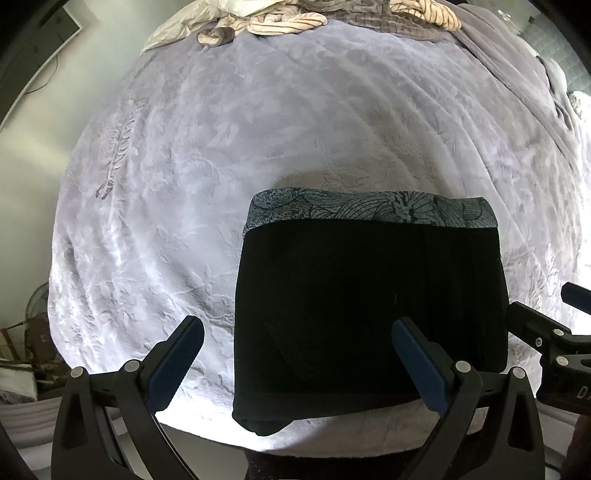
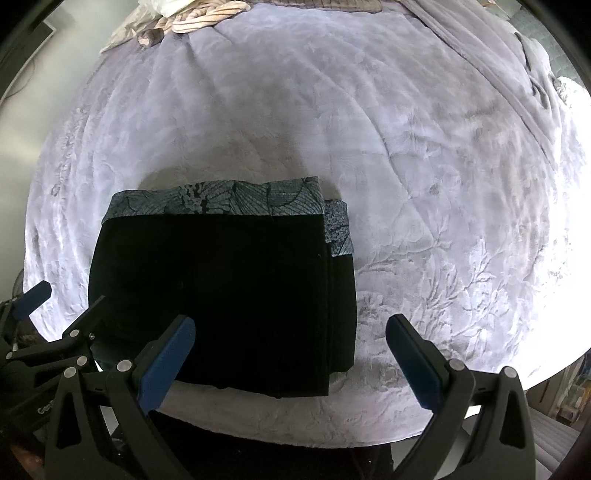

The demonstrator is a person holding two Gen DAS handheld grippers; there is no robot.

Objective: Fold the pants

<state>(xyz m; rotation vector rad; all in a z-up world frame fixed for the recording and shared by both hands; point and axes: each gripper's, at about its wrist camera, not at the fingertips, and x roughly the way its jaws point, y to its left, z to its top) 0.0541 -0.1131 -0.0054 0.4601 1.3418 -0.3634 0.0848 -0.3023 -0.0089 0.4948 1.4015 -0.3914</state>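
Pants [image 1: 369, 295], black with a patterned grey band along the far edge, lie folded into a compact rectangle at the near edge of a lilac embossed blanket [image 1: 221, 166]. In the left wrist view the left gripper [image 1: 299, 354] hangs above them, fingers spread wide, holding nothing; the right gripper [image 1: 554, 332] shows at the right margin. Crumpled striped cloth [image 1: 280, 22] lies at the far end.

In the right wrist view the right gripper [image 2: 290, 354] is likewise spread and empty, straddling the pants' right edge. Nothing lies between tools and pants.
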